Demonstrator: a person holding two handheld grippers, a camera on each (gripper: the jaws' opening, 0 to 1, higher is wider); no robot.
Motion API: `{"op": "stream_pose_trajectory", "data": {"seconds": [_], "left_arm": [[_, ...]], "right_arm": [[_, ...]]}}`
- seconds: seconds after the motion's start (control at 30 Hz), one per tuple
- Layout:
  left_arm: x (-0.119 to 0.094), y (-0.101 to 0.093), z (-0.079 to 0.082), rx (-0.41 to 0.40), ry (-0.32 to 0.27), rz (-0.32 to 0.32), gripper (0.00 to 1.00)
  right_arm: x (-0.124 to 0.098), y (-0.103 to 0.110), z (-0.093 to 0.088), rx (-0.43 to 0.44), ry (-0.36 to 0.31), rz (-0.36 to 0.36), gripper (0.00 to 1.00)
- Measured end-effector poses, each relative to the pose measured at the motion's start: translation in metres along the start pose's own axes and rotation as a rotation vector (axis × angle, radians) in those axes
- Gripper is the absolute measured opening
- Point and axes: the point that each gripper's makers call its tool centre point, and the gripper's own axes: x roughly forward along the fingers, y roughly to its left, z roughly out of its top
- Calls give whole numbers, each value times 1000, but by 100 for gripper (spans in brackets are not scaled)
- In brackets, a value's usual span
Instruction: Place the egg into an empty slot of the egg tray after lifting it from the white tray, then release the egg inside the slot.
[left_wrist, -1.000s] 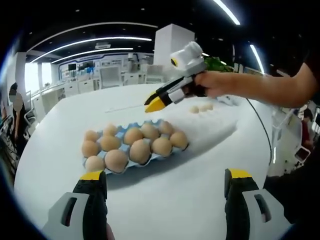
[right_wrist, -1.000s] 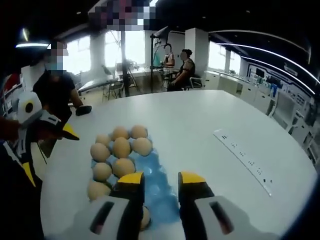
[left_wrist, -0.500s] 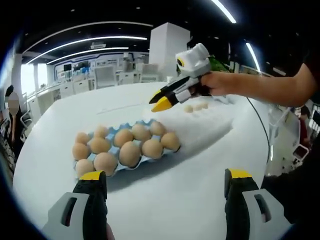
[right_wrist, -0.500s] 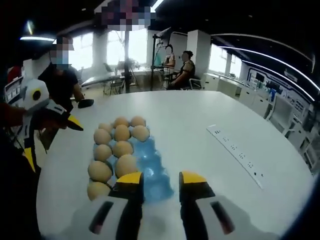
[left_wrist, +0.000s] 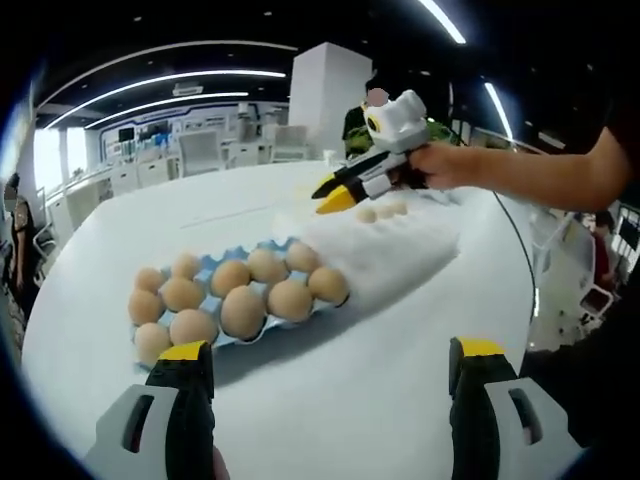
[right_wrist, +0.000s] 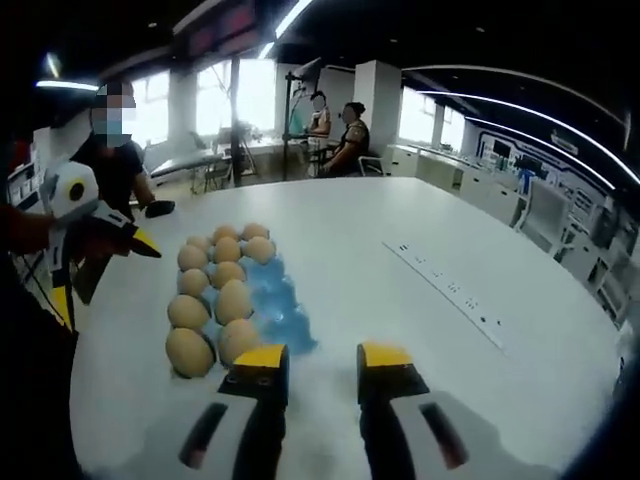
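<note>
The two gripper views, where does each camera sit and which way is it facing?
Left gripper view: rides the left tongs, facing across the white table at the egg tray, white tray and right tongs; a forearm shows.
Right gripper view: rides the right tongs, facing the opposite way; the left tongs show at its left.
Shared: egg tray, table, each other's tongs.

We cannot count the empty slots in the blue egg tray (left_wrist: 262, 262), because the eggs hide them; the eggs on the white tray (left_wrist: 395, 245) look small and blurry. In the right gripper view the bottom edge cuts off the right gripper (right_wrist: 322, 362).
</note>
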Motion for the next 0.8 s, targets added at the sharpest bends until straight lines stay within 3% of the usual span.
{"op": "stream_pose_trajectory", "data": {"seconds": [0.5, 0.8], "left_arm": [[3, -5, 3, 3, -16, -19, 100], [5, -7, 3, 13, -20, -29, 100]], "right_arm": [[-27, -14, -20, 21, -3, -44, 29], [-47, -33, -51, 63, 57, -94, 28]]}}
